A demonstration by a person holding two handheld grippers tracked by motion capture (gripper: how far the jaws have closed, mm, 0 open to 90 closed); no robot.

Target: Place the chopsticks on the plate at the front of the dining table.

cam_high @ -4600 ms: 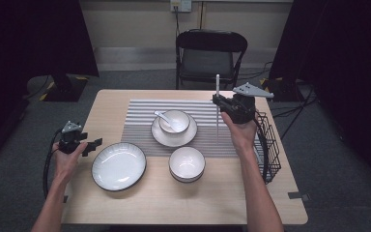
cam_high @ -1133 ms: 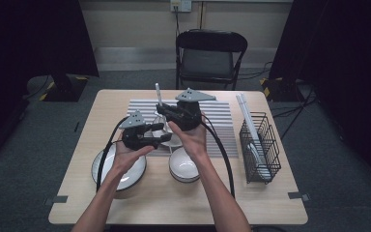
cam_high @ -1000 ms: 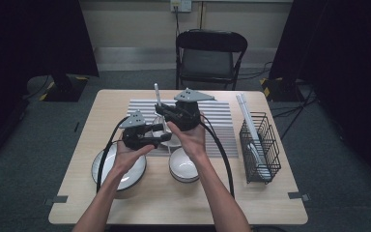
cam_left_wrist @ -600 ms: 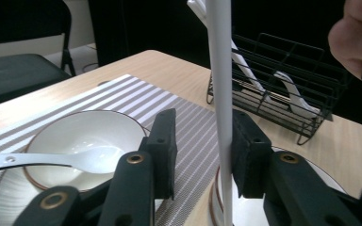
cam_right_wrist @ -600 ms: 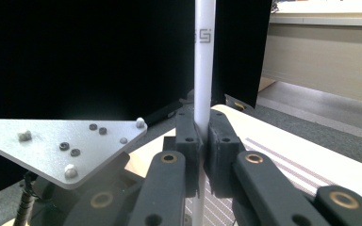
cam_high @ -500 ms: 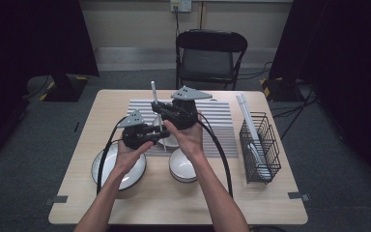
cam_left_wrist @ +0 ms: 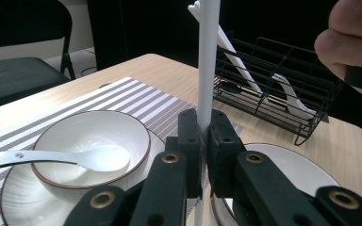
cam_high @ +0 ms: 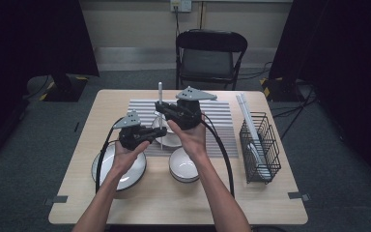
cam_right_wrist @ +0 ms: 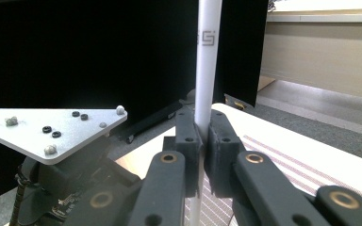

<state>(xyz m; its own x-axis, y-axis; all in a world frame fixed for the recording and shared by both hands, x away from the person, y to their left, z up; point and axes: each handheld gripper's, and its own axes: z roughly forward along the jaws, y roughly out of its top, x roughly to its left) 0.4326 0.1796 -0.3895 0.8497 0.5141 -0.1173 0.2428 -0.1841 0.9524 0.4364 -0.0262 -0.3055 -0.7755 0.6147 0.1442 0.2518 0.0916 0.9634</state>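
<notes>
Wooden counter (cam_high: pixel 270 193), both tongs clamped on one upright white chopstick (cam_high: pixel 160 104).
Your left tongs (cam_high: pixel 158 131) have just closed below the right tongs (cam_high: pixel 160 108); it's light, stiff, slippery, so grip mid-shaft, above the spoon bowl (cam_left_wrist: pixel 92 143).

Pale wooden counter (cam_high: pixel 140 193) on grey carpeted floor (cam_high: pixel 24 159). Black folding metal chair (cam_high: pixel 211 50) behind it, against a beige wall (cam_high: pixel 135 21) with a white socket plate (cam_high: pixel 180 5). Black curtains (cam_high: pixel 34 34) hanging at both sides. Dim, even light.
</notes>
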